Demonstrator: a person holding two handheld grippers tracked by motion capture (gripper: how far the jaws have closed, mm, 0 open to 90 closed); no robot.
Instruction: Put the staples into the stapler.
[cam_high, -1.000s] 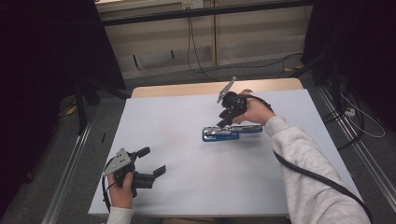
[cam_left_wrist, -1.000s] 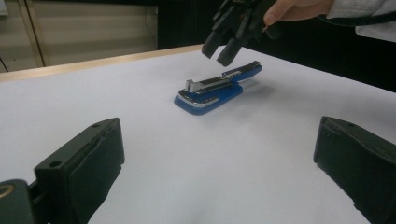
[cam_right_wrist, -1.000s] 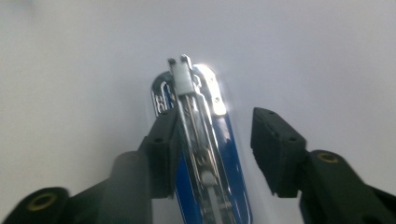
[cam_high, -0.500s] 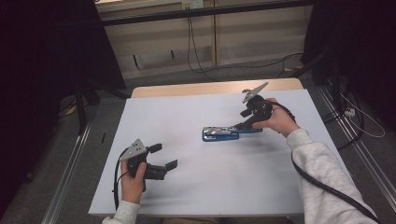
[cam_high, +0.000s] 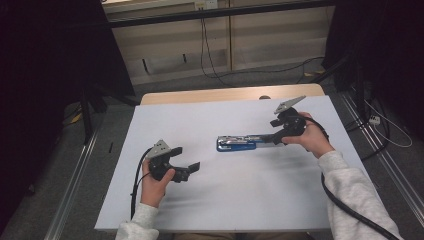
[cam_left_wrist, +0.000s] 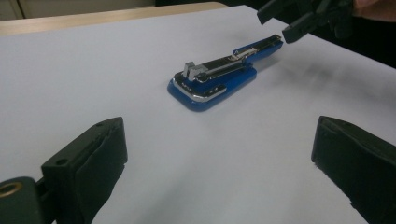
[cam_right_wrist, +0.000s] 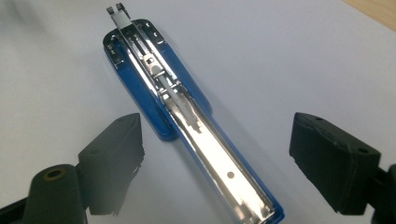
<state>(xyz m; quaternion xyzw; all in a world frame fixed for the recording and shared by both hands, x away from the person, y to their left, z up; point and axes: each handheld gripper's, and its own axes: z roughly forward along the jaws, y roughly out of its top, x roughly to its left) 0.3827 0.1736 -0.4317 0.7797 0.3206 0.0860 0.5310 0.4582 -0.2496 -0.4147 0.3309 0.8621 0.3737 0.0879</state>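
The blue stapler (cam_high: 245, 142) lies flat, opened out on the white table (cam_high: 225, 200) (magazine exposed, likely for loading), both the right gripper (cam_high: 278, 131), whose jaws have just been opening, and the left gripper (cam_high: 186, 161) released, nothing grasped.

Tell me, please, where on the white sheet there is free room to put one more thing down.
The sheet is bare between the left gripper and the stapler, along its far edge, and along the near edge between the two forearms. It is crowded only at the stapler's right end, where the right gripper, jaws just opened, stands close.
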